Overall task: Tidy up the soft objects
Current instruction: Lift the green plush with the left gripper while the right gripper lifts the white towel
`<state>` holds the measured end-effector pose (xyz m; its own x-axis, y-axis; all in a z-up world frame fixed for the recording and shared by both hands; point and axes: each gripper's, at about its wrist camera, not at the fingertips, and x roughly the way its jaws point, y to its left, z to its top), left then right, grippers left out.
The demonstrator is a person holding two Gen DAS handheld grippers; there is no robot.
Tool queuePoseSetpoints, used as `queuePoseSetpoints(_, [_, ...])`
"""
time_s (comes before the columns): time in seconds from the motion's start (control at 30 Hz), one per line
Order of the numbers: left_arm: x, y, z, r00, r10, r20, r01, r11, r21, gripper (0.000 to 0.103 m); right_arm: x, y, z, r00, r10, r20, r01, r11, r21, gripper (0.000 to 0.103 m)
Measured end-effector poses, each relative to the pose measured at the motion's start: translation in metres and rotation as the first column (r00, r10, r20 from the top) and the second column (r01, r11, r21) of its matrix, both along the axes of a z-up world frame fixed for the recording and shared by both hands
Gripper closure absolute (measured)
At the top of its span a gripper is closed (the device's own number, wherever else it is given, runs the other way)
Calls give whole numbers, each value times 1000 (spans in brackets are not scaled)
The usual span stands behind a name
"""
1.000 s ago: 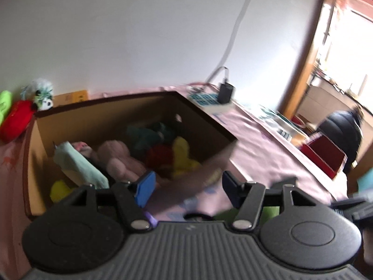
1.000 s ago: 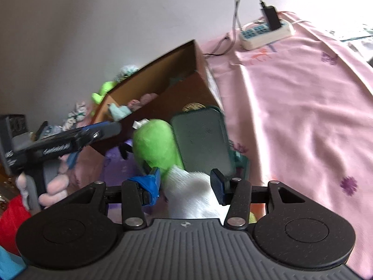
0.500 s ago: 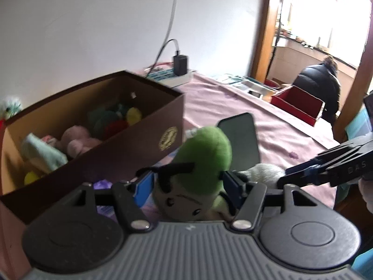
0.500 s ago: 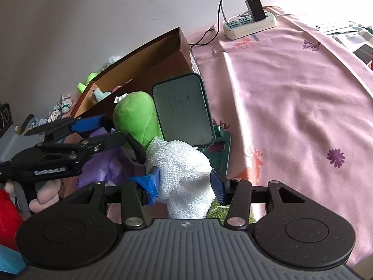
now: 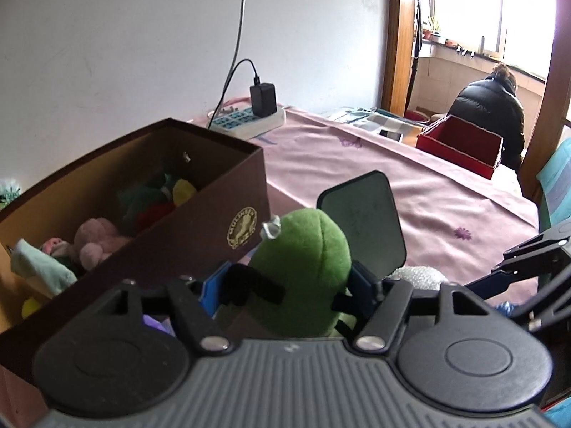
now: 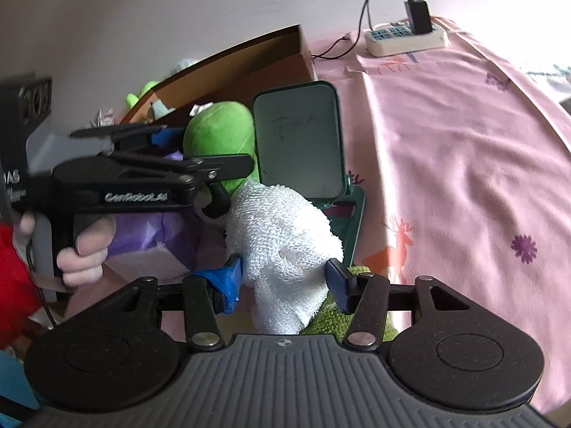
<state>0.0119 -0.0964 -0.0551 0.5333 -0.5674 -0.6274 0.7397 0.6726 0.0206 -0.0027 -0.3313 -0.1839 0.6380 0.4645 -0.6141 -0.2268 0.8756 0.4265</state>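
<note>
A green plush (image 5: 307, 260) stands in front of the brown box (image 5: 200, 221), which holds several soft toys. My left gripper (image 5: 285, 289) straddles the plush; its jaws are opening and the pads sit beside it without pressing. From the right wrist view that left gripper (image 6: 210, 149) reaches in from the left, around the green plush (image 6: 221, 132). A white fluffy cloth (image 6: 285, 235) lies between the fingers of my right gripper (image 6: 285, 281), whose jaws are opening, the pads close by its sides. The right gripper (image 5: 499, 267) shows at the left view's right edge.
A dark green panel on a stand (image 6: 298, 142) rises just behind the plush and cloth. A green towel (image 6: 342, 317) lies under the cloth, purple paper (image 6: 150, 228) to the left. A power strip (image 5: 249, 121) and a red box (image 5: 460, 142) sit further back, a person (image 5: 489, 107) beyond.
My left gripper swung from above the box over to the green plush and now straddles it. My right gripper sank over the white cloth and its jaws widened a little.
</note>
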Motion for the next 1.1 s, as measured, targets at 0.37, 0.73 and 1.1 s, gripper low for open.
queuePoseSetpoints(0.37, [12,-6,-6,997,64,-48,-64,998,10,32,1,0,-8,1000,-5,7,5,1000,9,61])
queuePoseSetpoints(0.73, [18,10,-1,977,172,-124,-174,985,-1,33,4,1,-10,1000,-16,-5,16,1000,19,58])
queuePoseSetpoints(1.1, [21,19,4,952,256,-169,-258,966,9,34,5,9,-12,998,-58,5,58,998,6,56])
